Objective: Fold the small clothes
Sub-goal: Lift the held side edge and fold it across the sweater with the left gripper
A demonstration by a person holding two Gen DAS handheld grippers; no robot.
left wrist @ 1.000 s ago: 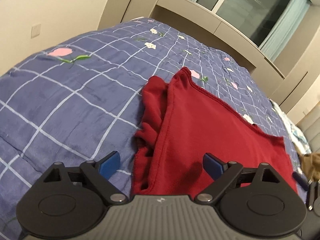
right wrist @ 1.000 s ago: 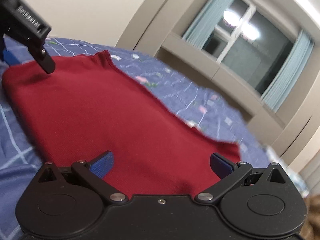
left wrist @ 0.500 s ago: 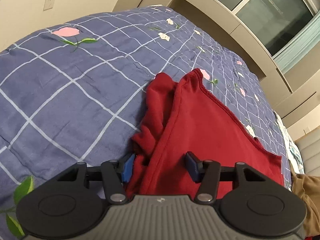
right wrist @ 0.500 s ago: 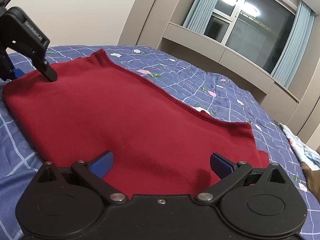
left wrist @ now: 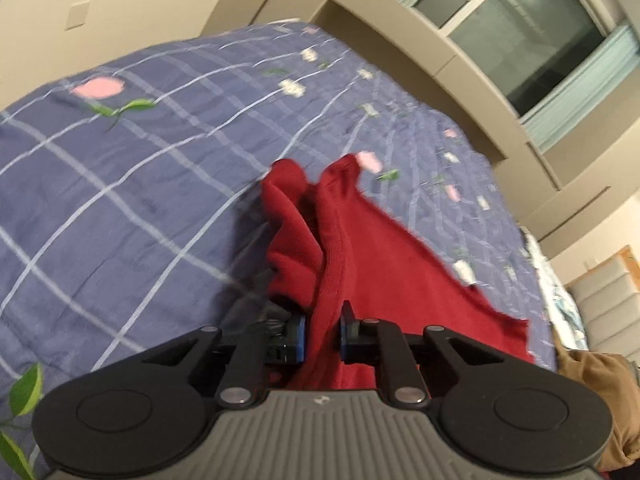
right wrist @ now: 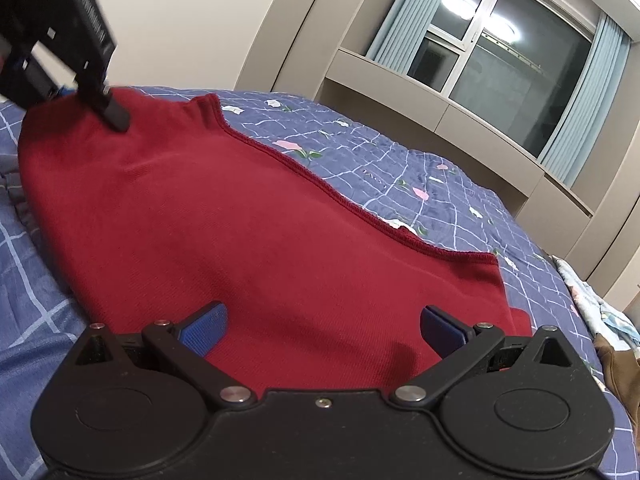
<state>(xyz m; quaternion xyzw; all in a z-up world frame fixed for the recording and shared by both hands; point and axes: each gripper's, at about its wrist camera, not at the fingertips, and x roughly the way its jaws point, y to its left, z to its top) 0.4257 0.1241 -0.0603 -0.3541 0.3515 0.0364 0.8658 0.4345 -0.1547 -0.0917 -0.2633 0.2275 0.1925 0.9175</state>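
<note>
A dark red knit garment [left wrist: 380,248] lies spread on the bed, with a crumpled part bunched at its left side. My left gripper [left wrist: 322,328] has its jaws closing, and the blue pads press on the garment's left edge, which rises off the quilt. In the right wrist view the same garment [right wrist: 240,220] spreads wide and flat, with the left gripper [right wrist: 86,104] at its far left corner. My right gripper [right wrist: 322,320] stands open just over the garment's near edge, with cloth below its fingers and nothing pinched.
A blue checked quilt [right wrist: 440,184] with pink flowers covers the bed. A brown garment [left wrist: 592,380] lies at the right edge beside a pale patterned cloth [right wrist: 616,320]. A wall ledge and a curtained window stand behind the bed.
The left jaws went from wide open to closed on the garment's left edge, and that edge has lifted and bunched. The right gripper stayed in place, still open.
</note>
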